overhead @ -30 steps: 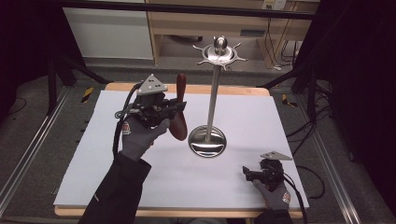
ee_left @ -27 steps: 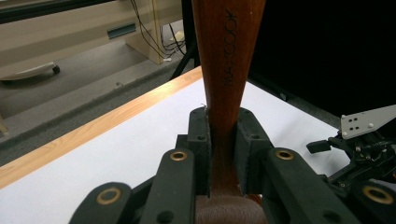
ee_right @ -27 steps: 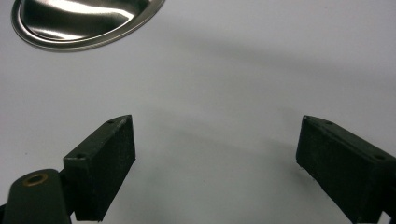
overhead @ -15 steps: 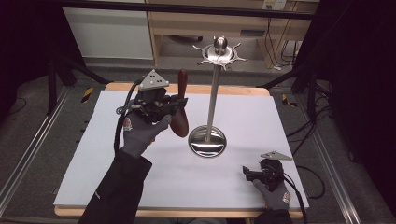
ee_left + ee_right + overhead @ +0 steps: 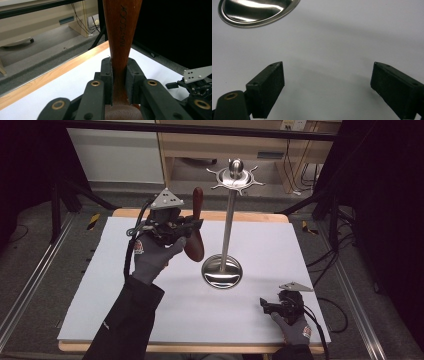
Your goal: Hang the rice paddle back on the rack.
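Note:
A dark brown wooden utensil (image 5: 198,202) stands nearly upright, handle up, above the table's back left. My left gripper (image 5: 192,226) is shut on its handle just above the broad lower end (image 5: 194,248). In the left gripper view the handle (image 5: 122,37), stamped with lettering, rises from between the pressed jaws of that gripper (image 5: 119,75). A steel stand (image 5: 229,225) with a round base (image 5: 221,271) and a ring of hooks on top (image 5: 236,176) is just right of the utensil. My right gripper (image 5: 265,306) rests open near the front right, with bare white surface between its jaws (image 5: 327,82).
The white table cover (image 5: 300,250) has a wooden rim (image 5: 250,216) at the back. The stand's base (image 5: 257,11) lies ahead and left of the right gripper. The right gripper's grey plate (image 5: 197,73) shows beyond the left one. A cabinet (image 5: 220,145) and cables are behind the table.
My left gripper has lifted the wooden utensil higher and turned it more upright, closer to the stand's top. The right gripper has stayed still.

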Action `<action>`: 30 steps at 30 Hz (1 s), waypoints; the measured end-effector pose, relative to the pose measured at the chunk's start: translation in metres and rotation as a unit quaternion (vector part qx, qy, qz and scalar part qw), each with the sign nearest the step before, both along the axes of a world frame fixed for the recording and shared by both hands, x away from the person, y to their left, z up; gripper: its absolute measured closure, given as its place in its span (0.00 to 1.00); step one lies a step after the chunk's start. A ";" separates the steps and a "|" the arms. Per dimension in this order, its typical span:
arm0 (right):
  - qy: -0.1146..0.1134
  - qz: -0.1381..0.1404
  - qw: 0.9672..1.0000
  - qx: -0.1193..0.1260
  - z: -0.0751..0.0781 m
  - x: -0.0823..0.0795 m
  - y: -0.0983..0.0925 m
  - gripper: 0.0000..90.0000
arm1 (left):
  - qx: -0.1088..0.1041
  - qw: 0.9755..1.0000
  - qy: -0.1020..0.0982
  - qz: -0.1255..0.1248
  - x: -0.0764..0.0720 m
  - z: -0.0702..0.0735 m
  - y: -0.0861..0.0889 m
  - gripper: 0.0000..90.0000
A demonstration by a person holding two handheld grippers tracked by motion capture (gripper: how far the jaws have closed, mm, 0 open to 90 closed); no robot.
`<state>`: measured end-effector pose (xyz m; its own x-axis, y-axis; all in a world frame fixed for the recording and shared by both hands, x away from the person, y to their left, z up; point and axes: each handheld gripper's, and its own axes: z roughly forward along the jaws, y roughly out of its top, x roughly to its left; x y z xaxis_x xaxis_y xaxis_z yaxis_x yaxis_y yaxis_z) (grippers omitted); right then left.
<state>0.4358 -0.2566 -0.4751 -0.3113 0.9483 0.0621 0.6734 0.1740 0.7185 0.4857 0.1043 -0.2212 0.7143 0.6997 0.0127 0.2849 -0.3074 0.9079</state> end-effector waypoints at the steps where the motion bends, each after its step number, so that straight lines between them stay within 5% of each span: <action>1: 0.000 0.000 1.000 0.000 0.000 0.000 0.000 0.13 | 0.003 1.000 -0.001 0.000 0.001 0.000 -0.001 0.86; 30: 0.000 0.001 1.000 0.003 0.001 0.000 -0.001 0.13 | 0.010 1.000 -0.004 0.001 0.010 0.012 -0.015 0.86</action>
